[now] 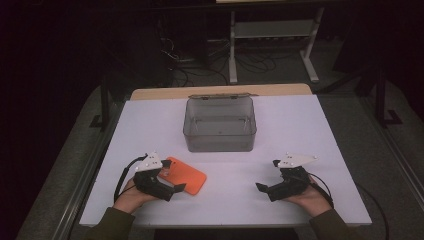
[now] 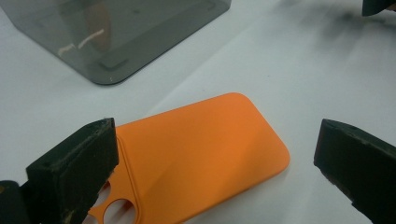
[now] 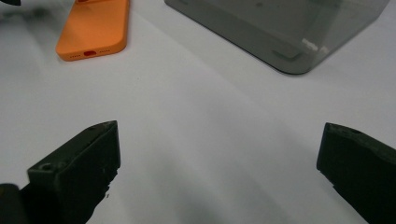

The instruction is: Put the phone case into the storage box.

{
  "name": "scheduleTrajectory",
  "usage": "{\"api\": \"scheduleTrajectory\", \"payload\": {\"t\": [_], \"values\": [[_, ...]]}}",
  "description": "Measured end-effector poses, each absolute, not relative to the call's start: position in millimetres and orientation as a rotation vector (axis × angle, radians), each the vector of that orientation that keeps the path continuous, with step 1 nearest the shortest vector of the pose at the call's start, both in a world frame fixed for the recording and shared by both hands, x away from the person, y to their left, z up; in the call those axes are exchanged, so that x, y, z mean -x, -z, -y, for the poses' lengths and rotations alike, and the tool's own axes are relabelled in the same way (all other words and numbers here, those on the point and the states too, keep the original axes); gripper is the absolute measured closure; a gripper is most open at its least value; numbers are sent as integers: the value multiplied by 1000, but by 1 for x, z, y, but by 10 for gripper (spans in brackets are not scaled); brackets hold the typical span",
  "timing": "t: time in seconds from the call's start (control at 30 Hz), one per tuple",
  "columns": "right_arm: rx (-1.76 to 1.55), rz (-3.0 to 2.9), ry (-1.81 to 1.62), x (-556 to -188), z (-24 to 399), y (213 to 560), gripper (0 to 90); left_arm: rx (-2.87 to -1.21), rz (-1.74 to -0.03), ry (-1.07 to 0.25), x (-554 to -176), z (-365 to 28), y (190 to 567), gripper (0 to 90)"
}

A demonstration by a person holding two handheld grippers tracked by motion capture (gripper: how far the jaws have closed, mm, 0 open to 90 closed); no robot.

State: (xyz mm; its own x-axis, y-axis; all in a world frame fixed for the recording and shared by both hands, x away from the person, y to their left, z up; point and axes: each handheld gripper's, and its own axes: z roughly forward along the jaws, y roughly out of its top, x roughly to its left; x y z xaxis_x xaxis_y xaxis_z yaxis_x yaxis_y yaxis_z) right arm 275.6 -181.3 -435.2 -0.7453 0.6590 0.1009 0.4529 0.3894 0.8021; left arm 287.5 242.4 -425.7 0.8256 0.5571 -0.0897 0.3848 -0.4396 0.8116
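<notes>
One orange phone case (image 1: pixel 186 175) at lower left, one grey box (image 1: pixel 220 125) at centre, two open grippers (image 1: pixel 167 187) (image 1: pixel 267 189), white table (image 1: pixel 280 125), dark room.

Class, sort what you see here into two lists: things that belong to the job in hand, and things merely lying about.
Belonging to the job:
- flat orange silicone phone case, lying before the open left hand-held gripper
- smoky grey clear plastic box, lid open
- open right hand-held gripper, nothing between its jaws

Lying about:
- white metal rack beyond the table
- tangled black floor cables
</notes>
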Motion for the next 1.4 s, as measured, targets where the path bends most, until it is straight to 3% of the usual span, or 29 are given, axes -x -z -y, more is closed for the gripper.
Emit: {"api": "scheduleTrajectory", "payload": {"t": [1.4], "values": [[-949, -2447, -1335, -287, 161, 426, 0, -2081, -693, -245, -288, -245, 426, 0]]}}
